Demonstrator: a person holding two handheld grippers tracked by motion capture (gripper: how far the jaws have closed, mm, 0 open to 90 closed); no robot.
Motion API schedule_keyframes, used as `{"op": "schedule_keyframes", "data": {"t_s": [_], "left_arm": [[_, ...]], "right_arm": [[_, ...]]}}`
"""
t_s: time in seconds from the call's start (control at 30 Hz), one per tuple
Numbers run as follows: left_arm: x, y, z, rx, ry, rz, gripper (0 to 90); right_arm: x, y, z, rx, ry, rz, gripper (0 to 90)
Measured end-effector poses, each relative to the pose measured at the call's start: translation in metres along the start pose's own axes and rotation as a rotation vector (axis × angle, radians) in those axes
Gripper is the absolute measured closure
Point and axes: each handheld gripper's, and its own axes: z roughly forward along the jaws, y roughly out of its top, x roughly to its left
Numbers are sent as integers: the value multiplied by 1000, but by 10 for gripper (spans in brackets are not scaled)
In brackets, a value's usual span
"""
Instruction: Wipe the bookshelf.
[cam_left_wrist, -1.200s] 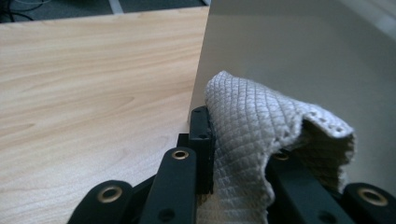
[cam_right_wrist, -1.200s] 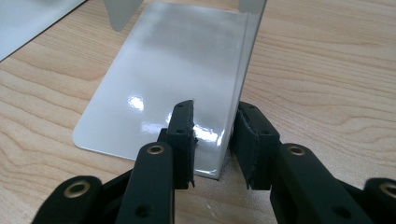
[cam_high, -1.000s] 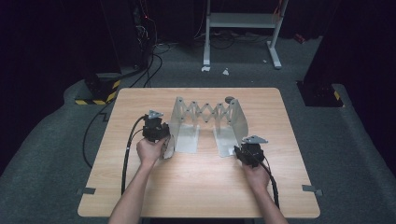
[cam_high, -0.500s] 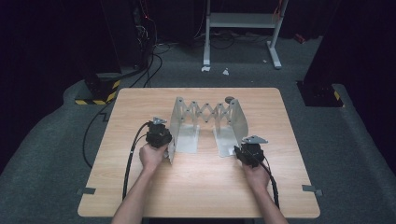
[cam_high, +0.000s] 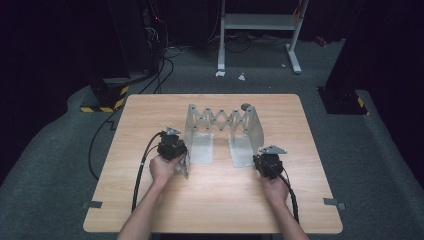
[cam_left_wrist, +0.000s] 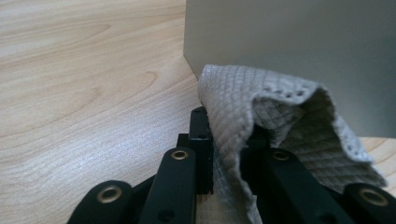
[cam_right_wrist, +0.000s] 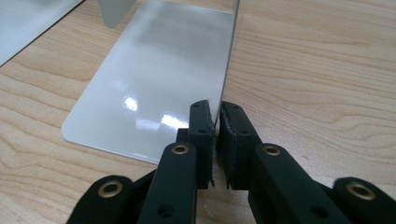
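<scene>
A metal folding rack (cam_high: 220, 120) with a scissor lattice and two upright end plates stands mid-table. My left gripper (cam_high: 176, 156) is shut on a grey waffle cloth (cam_left_wrist: 261, 107), held against the outer face of the rack's left end plate (cam_left_wrist: 289, 46); the cloth (cam_high: 183, 167) hangs by that plate's near corner. My right gripper (cam_right_wrist: 218, 114) has just been closing, and its pads now press on the thin near edge of the right upright plate (cam_right_wrist: 231, 46), beside the shiny foot plate (cam_right_wrist: 154, 84). In the high view the right gripper (cam_high: 259, 160) sits at the rack's near right corner.
The wooden table (cam_high: 150, 110) has bare wood in front of and beside the rack. A small dark round thing (cam_high: 246, 106) lies behind the rack. Cables (cam_high: 142, 165) trail from the grippers. Off the table's far side stand a white frame (cam_high: 260, 22) and dark equipment.
My left gripper, with the cloth, has shifted slightly toward the near edge and closer to the left plate. The right hand has stayed put.
</scene>
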Motion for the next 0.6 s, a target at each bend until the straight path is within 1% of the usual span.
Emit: {"op": "schedule_keyframes", "data": {"t_s": [0.07,0.13,0.23,0.27,0.3,0.37,0.4,0.43,0.47,0.6], "left_arm": [[0,2,-3,-10,-6,-7,799],[1,5,-8,-34,-16,-19,798],[2,12,-15,-54,-19,-16,799],[2,18,-21,-72,-23,-14,799],[2,18,-21,-72,-23,-14,799],[3,25,-27,-98,-27,-18,799],[3,32,-34,-124,-32,-20,800],[3,32,-34,-124,-32,-20,801],[3,36,-38,-142,-35,-22,801],[5,51,-50,-186,-53,-28,805]], "right_arm": [[0,0,0,1,-2,0,837],[0,0,0,1,-3,-1,838],[0,0,0,1,-2,-1,838],[0,0,0,1,0,-2,837],[0,0,0,1,0,-2,837],[0,0,0,1,0,-2,836],[0,0,0,1,1,-2,835],[0,0,0,1,1,-2,835],[0,0,0,1,1,-1,835],[0,0,0,1,5,-3,833]]}}
